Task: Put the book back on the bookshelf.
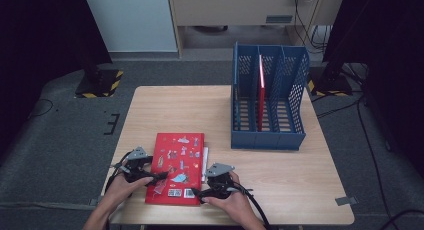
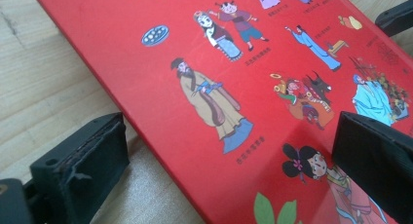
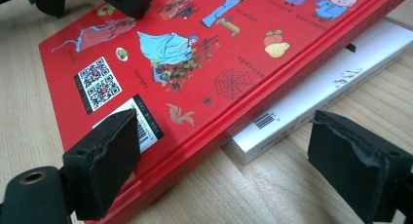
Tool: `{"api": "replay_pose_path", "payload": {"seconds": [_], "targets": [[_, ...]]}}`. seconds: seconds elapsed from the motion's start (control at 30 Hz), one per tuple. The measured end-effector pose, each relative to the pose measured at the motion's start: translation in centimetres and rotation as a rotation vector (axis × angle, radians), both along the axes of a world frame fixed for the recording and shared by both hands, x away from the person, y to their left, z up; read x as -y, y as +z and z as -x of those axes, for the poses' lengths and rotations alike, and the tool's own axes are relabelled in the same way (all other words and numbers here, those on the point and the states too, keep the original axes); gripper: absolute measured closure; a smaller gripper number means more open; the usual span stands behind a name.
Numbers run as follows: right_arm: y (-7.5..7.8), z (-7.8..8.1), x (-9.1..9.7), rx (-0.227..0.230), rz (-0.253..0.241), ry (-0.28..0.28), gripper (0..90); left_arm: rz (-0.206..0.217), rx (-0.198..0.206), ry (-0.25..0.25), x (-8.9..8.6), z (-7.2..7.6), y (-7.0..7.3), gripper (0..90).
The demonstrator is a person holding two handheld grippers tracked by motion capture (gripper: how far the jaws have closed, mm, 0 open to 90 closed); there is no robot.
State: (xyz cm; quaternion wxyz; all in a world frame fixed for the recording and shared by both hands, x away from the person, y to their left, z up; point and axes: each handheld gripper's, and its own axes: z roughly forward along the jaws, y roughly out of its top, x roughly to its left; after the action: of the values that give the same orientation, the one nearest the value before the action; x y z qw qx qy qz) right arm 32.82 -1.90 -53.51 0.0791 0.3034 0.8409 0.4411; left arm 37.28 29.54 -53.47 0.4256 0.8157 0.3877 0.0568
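While the blue file rack (image 1: 268,97) sits at the upper right of the table (image 1: 310,190) in the high view (it's got a thin red book (image 1: 261,92) standing upright in its middle slot), the thing being worked on is the big red book (image 1: 176,168) lying flat at the lower middle of the frame, near the table's front edge. Its cover is bright red with lots of little cartoon figures in old-style robes, plus a QR code and a white barcode sticker near one corner. It rests on top of a thinner white book (image 3: 321,87), which pokes out from under its right edge.

Left gripper (image 2: 234,165) is at the red book's lower left corner in the high view. Its jaws are spread wide: one black pad is on the bare wood beside the book's edge, the other sits over the cover, and I can't tell if that one actually touches. Not squeezing anything.

Right gripper (image 3: 234,165) is at the lower right corner, jaws also spread wide. One pad is over the barcode sticker, the other is off to the right above the wood, with the edges of both books in the gap. Nothing gripped.
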Motion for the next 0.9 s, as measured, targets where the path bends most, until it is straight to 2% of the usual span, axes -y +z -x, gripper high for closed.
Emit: {"api": "replay_pose_path", "payload": {"seconds": [0.03, 0.2, 0.53, 0.63, 0.9], "targets": [[0.0, 0.0, 0.0, -0.002, 0.001, 0.000, 12.2, 0.007, -0.012, 0.000, -0.1, -0.1, -0.1, 0.0], [0.0, 0.0, 0.0, -0.001, 0.003, 0.000, 12.2, 0.017, -0.006, -0.016, 0.0, -0.2, -0.1, 0.0], [0.1, -0.1, -0.1, 0.003, 0.015, 0.014, 12.1, 0.046, -0.011, -0.019, 0.1, -0.7, -0.1, 2.4], [0.2, -0.3, -0.3, 0.011, 0.022, 0.028, 11.8, 0.040, 0.012, -0.008, 0.0, -0.5, 0.3, 6.5], [0.3, -1.3, -1.3, 0.036, 0.025, 0.047, 9.4, 0.036, 0.009, -0.009, 0.0, -0.5, 0.4, 8.2]]}}
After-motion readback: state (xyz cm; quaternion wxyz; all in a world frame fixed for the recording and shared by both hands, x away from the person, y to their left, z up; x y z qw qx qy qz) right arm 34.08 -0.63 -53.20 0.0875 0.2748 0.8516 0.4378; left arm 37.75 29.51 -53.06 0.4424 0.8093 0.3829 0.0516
